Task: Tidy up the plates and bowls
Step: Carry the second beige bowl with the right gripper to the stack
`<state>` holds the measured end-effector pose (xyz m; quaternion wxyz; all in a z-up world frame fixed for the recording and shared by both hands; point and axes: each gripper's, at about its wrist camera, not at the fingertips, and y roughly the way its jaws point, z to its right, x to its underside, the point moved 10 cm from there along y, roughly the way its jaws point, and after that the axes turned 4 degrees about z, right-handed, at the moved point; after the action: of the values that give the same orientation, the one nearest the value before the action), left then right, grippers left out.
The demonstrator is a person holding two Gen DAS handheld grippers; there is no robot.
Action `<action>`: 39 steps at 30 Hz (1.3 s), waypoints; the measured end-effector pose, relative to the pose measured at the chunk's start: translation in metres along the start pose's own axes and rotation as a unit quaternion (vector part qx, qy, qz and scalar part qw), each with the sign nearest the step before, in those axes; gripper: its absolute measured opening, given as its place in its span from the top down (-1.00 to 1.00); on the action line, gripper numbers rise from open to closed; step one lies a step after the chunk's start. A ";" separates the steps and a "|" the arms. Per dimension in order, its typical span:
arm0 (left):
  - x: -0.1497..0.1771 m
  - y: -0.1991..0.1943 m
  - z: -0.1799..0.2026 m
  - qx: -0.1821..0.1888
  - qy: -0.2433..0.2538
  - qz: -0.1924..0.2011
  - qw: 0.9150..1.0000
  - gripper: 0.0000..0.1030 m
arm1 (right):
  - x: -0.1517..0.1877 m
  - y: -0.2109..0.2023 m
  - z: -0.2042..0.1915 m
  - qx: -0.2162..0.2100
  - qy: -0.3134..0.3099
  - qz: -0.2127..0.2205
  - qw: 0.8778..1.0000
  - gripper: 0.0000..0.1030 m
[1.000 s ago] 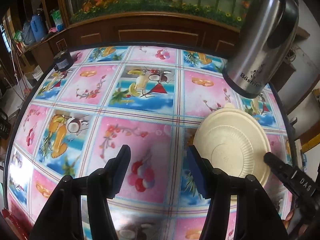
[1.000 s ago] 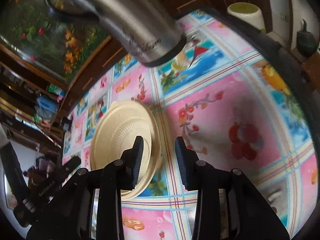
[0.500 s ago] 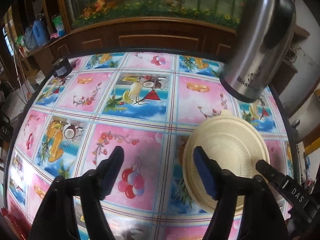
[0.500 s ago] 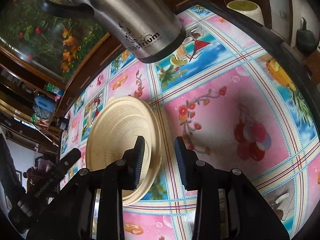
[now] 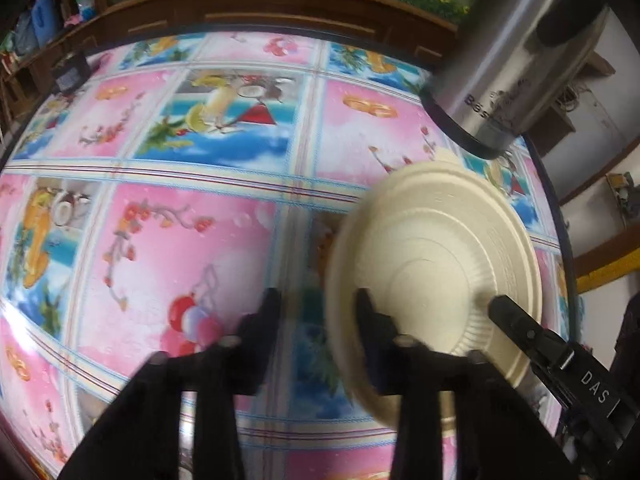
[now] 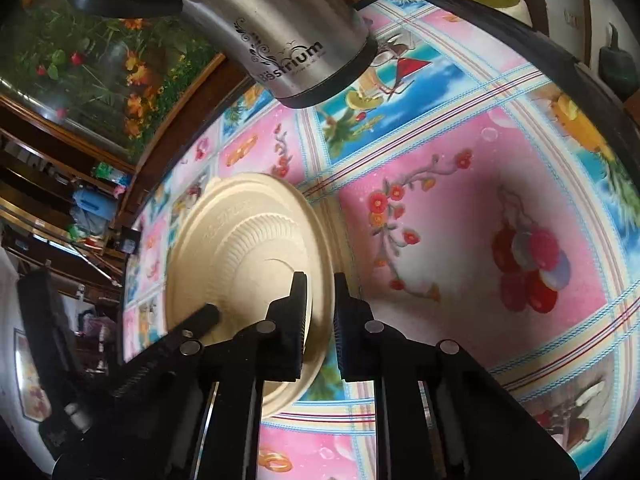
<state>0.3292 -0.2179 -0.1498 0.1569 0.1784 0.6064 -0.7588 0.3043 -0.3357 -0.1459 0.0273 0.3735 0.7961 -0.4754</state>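
Note:
A cream disposable plate (image 5: 436,256) is held tilted above the patterned tablecloth; it also shows in the right wrist view (image 6: 244,248). My right gripper (image 6: 320,292) is shut on the plate's rim, one finger on each face. My left gripper (image 5: 316,304) is open, its jaws standing either side of the plate's left rim, with the right finger (image 5: 368,312) over the plate's face. The right gripper's finger (image 5: 520,324) shows at the plate's lower right in the left wrist view.
A steel kettle (image 5: 516,48) stands just behind the plate; it also shows in the right wrist view (image 6: 280,28). A wooden cabinet (image 5: 248,12) with an aquarium runs behind the round table. A small dark jar (image 5: 70,72) sits at the far left edge.
The plate has been lifted and tilted up in the right gripper. My left gripper has moved right and narrowed its jaws around the plate's left rim.

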 end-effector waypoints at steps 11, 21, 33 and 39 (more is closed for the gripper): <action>0.019 -0.033 -0.029 -0.032 0.008 0.029 0.999 0.74 | 0.020 0.006 -0.023 -0.014 -0.010 -0.030 0.999 0.85; 0.058 -0.155 -0.130 -0.096 -0.016 0.115 0.989 0.75 | 0.109 -0.030 -0.140 -0.082 -0.109 -0.057 0.989 0.84; 0.168 -0.296 -0.302 -0.163 -0.082 0.156 0.971 0.69 | 0.294 -0.072 -0.298 -0.178 -0.236 -0.099 0.950 0.83; 0.196 -0.306 -0.347 -0.161 -0.109 0.150 0.969 0.68 | 0.362 -0.061 -0.343 -0.182 -0.281 -0.123 0.934 0.83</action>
<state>0.0442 0.1827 -0.0450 0.3607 0.1562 0.6664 -0.6335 0.1133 0.1205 -0.0575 0.2584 0.1131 0.8685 -0.4077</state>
